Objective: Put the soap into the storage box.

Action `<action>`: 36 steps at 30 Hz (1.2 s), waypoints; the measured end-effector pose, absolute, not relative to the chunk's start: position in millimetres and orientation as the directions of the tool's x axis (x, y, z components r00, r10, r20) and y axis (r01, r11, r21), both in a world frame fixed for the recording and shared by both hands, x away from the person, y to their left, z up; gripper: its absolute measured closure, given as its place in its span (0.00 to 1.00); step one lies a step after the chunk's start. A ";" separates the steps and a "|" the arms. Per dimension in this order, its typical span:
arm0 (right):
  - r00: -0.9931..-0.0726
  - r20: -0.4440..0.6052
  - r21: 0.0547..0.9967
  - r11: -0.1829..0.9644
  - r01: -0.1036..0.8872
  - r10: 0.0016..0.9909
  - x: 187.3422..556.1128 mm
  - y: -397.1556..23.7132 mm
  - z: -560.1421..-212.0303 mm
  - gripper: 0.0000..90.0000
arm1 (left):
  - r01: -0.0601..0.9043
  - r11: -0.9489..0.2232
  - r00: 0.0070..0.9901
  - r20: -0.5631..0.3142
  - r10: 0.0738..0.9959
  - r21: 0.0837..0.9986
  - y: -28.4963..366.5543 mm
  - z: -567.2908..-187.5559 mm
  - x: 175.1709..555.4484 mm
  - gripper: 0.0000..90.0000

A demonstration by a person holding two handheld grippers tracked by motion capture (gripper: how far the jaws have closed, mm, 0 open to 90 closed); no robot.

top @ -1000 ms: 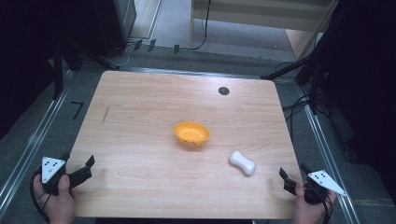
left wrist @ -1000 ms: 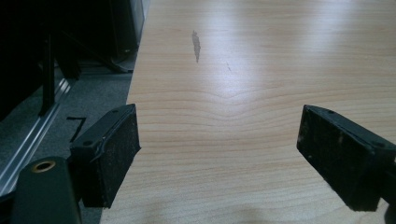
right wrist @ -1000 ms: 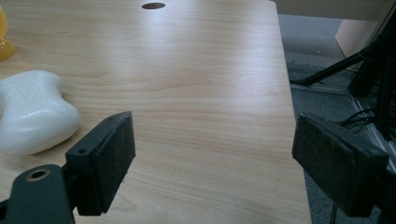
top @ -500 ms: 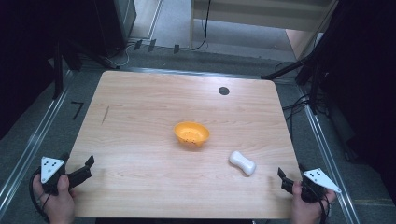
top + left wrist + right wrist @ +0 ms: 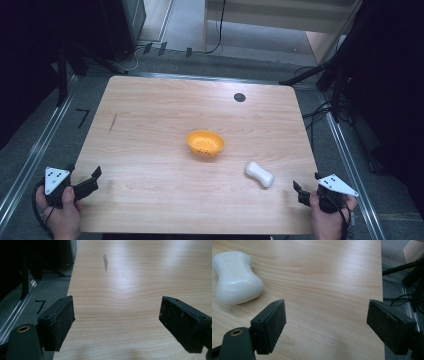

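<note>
Near the soap (image 5: 259, 174), the right gripper (image 5: 306, 187) has edged inward (slightly).

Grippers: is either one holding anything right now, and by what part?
Nothing is held. The left gripper and right gripper are both open and empty; the soap bar lies untouched.

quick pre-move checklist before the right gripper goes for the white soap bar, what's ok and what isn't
1. Right gripper open: ok, jaws stand wide apart with nothing between them.
2. Soap bar free to grasp: ok, it lies flat on the table, apart from the orange bowl.
3. Soap lined up between the right jaws: not ok, in the right gripper view it sits up and to the left, outside the jaws.
4. Path to the soap clear: ok, bare wood between.
5. Left gripper out of the way: ok, open at the table's near left corner.
6. Soap slippery or not: cannot tell.
</note>
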State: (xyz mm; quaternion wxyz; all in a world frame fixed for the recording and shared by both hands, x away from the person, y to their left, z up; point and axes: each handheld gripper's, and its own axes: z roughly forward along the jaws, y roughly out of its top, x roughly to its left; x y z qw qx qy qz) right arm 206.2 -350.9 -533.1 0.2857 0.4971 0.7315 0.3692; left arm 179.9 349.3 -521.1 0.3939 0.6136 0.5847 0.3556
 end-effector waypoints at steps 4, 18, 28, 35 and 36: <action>-0.382 -0.070 0.796 0.283 0.535 0.922 210.4 -347.7 -529.4 0.19 | 0.438 -0.006 0.064 -0.025 0.998 0.899 349.1 -521.2 180.3 0.15; -0.492 -0.087 0.708 0.401 0.581 0.866 226.0 -334.1 -518.8 0.19 | 0.441 -0.016 0.071 -0.017 0.997 0.897 349.1 -521.1 180.2 0.15; -0.564 -0.096 0.645 0.483 0.592 0.820 237.8 -320.3 -515.1 0.19 | 0.442 -0.019 0.072 -0.015 0.997 0.897 348.9 -521.1 180.4 0.15; -0.600 -0.105 0.607 0.529 0.593 0.793 243.2 -313.5 -512.5 0.19 | 0.442 -0.019 0.073 -0.014 0.997 0.897 348.9 -521.1 180.3 0.15; -0.604 -0.107 0.599 0.536 0.594 0.789 244.1 -312.5 -511.8 0.19 | 0.441 -0.018 0.073 -0.016 0.997 0.897 348.9 -521.2 180.3 0.15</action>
